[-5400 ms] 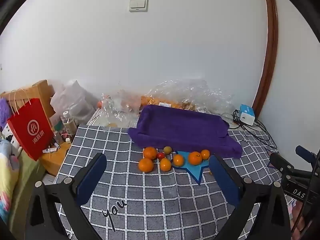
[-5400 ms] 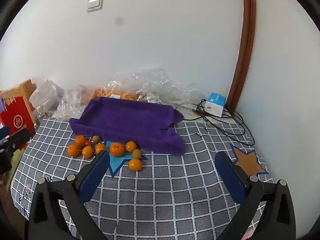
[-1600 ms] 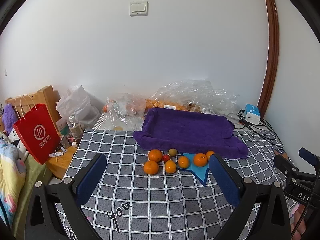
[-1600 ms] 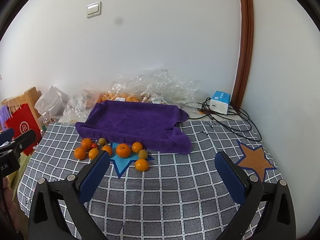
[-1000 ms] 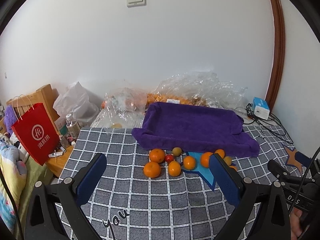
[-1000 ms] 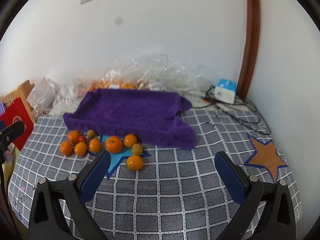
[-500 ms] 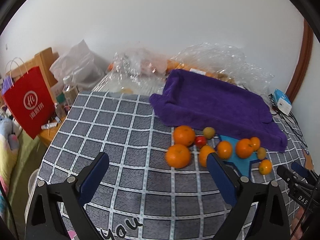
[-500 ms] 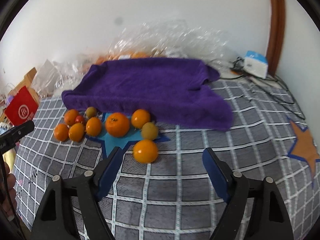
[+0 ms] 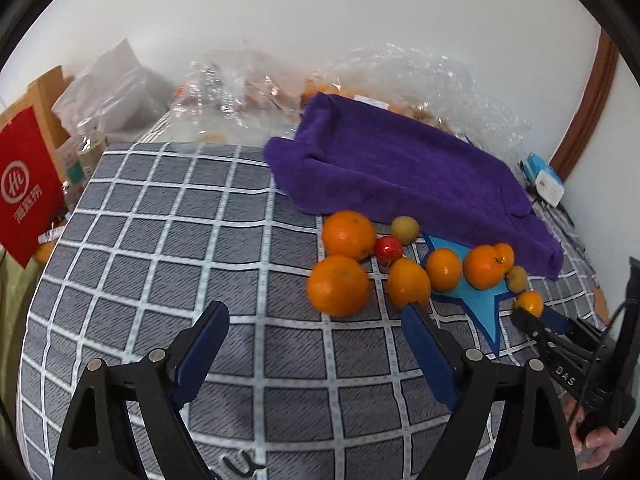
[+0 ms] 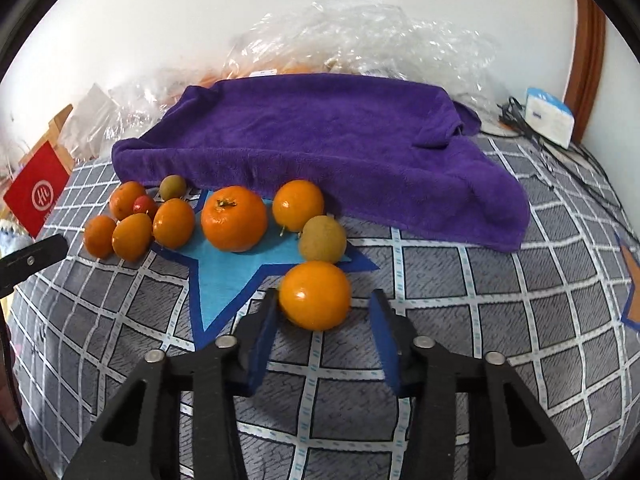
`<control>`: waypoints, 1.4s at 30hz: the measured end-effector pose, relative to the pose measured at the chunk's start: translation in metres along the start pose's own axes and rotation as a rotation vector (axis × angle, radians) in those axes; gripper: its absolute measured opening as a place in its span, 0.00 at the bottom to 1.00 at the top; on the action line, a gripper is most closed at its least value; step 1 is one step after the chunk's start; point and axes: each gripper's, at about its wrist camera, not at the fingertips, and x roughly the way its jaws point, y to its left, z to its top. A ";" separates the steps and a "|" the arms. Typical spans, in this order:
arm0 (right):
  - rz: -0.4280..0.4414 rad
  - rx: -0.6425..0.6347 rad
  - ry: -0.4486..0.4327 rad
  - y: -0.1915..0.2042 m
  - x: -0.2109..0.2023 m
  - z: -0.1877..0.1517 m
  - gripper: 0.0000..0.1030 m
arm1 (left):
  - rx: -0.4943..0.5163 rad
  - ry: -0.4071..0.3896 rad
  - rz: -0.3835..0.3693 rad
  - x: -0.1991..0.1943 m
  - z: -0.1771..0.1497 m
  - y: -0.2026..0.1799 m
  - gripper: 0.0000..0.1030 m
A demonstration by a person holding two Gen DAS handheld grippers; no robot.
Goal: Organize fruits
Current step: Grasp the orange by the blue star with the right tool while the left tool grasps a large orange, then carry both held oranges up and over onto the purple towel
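Checked grey tablecloth [image 10: 500,292], purple towel [image 10: 320,132] — white wall [image 10: 200,8] behind.

We see orange fruits [image 10: 234,218] on a grey, white-checked cloth [image 10: 480,300]. A purple towel [image 10: 320,136] fills our frame's centre. A red bag [image 9: 24,188] sits far left.

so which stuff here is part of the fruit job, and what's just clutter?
Job:
- oranges, nearest one between the right tool's open fingers
- small red fruit
- two yellowish fruits
- purple towel
- left tool, open, above the cloth

Lying about:
- red paper bag
- clear plastic bags
- white-blue box and cables
- checked tablecloth
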 end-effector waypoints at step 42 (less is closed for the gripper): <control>-0.061 0.109 -0.144 -0.038 -0.108 0.015 0.34 | 0.013 -0.053 -0.060 -0.066 0.030 -0.040 0.36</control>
